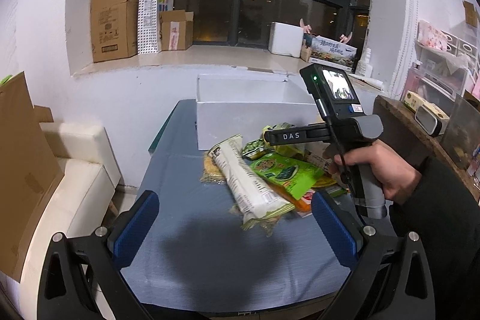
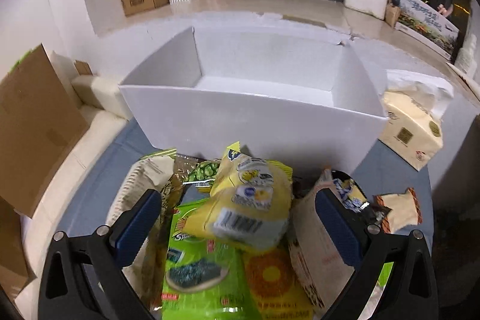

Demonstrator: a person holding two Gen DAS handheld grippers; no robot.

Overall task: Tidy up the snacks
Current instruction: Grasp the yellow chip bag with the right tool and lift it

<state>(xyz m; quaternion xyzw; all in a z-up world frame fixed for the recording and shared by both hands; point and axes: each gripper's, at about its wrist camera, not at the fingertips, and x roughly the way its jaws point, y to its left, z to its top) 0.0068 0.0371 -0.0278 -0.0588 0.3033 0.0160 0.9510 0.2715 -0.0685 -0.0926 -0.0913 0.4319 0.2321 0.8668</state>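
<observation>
Both grippers are spread and empty: the right gripper [image 2: 237, 218] hovers over the yellow bag [image 2: 249, 200] before the box [image 2: 252, 116], the left gripper [image 1: 234, 224] above the table [image 1: 210, 260].

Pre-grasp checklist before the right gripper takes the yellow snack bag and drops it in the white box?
1. Right gripper open: ok, fingers wide apart, nothing held.
2. Yellow snack bag between the fingers: ok, it sits on top of the pile, centred in the gap.
3. Bag free of neighbours: not ok, it overlaps the green packet beneath it.
4. White box open and ready: ok, the visible interior is bare.
5. Left gripper out of the way: ok, open over bare blue table, beside the pile.
6. Fingers low enough to grip: cannot tell.
</observation>
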